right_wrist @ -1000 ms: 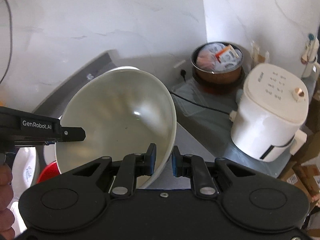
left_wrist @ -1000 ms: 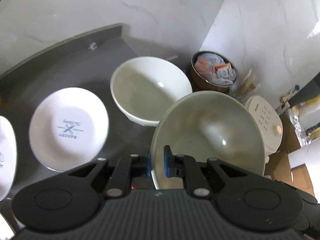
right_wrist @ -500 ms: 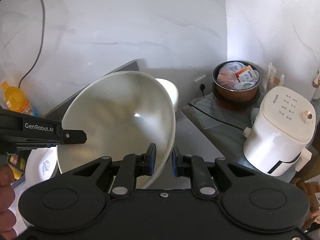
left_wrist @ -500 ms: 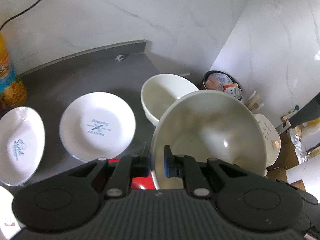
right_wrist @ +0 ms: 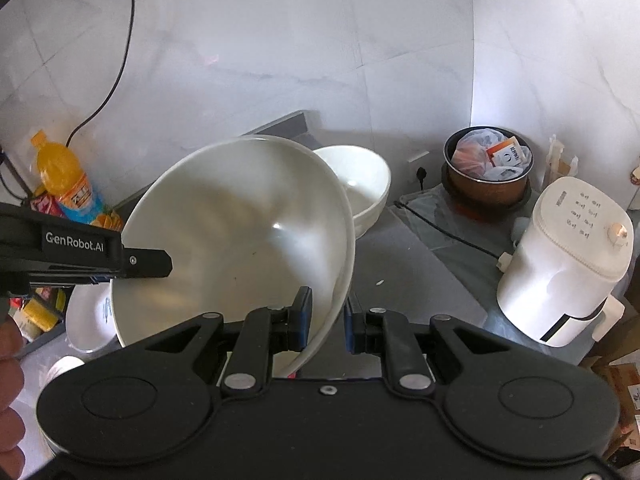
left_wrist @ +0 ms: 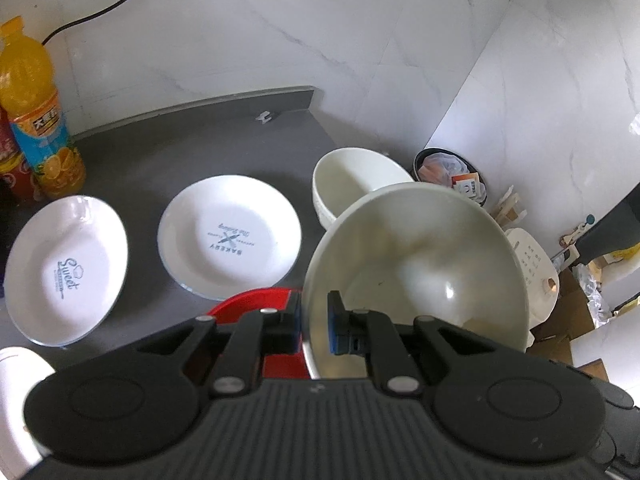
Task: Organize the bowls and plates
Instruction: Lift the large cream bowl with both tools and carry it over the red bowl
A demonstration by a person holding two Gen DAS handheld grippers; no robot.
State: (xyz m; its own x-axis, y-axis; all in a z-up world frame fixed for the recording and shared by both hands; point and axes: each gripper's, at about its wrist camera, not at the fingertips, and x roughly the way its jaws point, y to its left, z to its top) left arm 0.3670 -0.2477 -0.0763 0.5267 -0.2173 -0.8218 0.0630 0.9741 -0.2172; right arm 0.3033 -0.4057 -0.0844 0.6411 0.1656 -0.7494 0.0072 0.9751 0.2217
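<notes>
Above the surface's right edge, both grippers, left gripper (left_wrist: 315, 326) and right gripper (right_wrist: 325, 320), jaws clamping the large bowl (left_wrist: 416, 264) rim, have lifted it clear of the smaller bowl (left_wrist: 356, 184); nesting remains.

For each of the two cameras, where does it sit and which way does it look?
Left wrist: on the left gripper, looking forward and down over the big bowl and two plates on the counter; its own jaws show.
Right wrist: on the right gripper, jaws pinching the big bowl's opposite rim; the left gripper shows.
Shared: the big bowl, small bowl, bottle.
</notes>
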